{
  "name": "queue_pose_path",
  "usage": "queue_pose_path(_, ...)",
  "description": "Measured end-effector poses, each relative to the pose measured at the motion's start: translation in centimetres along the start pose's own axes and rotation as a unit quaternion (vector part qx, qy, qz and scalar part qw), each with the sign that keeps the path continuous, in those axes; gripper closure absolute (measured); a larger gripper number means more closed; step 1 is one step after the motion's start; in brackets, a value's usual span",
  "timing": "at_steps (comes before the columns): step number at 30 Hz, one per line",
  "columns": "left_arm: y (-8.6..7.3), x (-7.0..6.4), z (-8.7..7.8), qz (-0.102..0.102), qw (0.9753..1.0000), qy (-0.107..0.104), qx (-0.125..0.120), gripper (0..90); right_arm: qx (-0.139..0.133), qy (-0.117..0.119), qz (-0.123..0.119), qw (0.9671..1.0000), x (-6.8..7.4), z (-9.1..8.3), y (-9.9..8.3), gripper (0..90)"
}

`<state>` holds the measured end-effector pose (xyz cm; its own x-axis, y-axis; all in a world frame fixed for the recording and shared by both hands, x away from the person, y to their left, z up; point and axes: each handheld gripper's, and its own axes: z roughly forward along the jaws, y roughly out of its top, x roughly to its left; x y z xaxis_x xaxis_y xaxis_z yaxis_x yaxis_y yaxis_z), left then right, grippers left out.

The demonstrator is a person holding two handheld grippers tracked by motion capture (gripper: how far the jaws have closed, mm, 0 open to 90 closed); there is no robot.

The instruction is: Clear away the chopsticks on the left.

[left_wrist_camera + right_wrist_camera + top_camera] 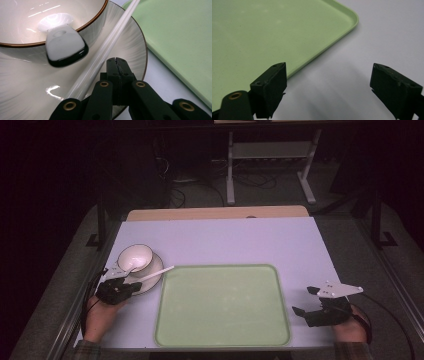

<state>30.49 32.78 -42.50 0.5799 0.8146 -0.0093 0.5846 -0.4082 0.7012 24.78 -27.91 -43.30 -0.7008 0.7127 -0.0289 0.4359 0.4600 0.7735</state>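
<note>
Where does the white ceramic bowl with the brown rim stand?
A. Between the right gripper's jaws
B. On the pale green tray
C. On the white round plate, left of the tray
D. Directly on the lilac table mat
C: the white ceramic bowl with the brown rim sits on the white round plate, which lies beside the pale green tray.

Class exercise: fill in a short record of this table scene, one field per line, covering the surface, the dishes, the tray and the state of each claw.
Surface: pale table top
Dishes: white bowl with a brown rim, standing on a saucer
In bowl: spoon, handle over the rim
On saucer: white chopstick, tip pointing toward the tray
Tray: green tray, nothing on it
Left claw: jaws shut, over the saucer beside the chopstick
Right claw: jaws open, right of the tray, holding nothing
</note>
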Motion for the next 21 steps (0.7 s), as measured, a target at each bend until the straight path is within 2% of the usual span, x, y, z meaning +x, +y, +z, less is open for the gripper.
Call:
queue_pose_path(5, 0.0, 0.1, 0.2, -0.004, 0.9999, 0.014, 0.001, 89.9, -0.001, 0.000, 0.000, 1.0000, 0.0, 0.0, 0.0, 13.1)
queue_pose_path(11, -0.1, 0.2, 0.1, -0.006, 0.9998, 0.018, -0.002, 89.9, -0.001, 0.000, 0.000, 1.0000, 0.0, 0.0, 0.0, 13.1)
queue_pose_path(14, -0.1, 0.3, -0.1, -0.007, 0.9999, 0.009, -0.003, 89.7, -0.001, 0.000, 0.000, 1.0000, 0.0, 0.0, 0.0, 13.1)
queue_pose_path(17, -0.4, 0.4, -1.2, -0.007, 0.9999, -0.008, -0.013, 87.8, -0.002, 0.000, 0.000, 1.0000, 0.0, -0.1, 0.0, 13.1)
queue_pose_path(19, -0.5, 0.5, -1.6, -0.008, 0.9998, -0.010, -0.017, 85.9, -0.002, 0.000, 0.001, 1.0000, 0.0, -0.1, 0.0, 13.1)
queue_pose_path(21, -0.9, 1.4, -3.0, -0.017, 0.9993, -0.018, -0.027, 83.6, -0.002, 0.001, 0.001, 1.0000, -0.1, 0.0, 0.0, 13.1)
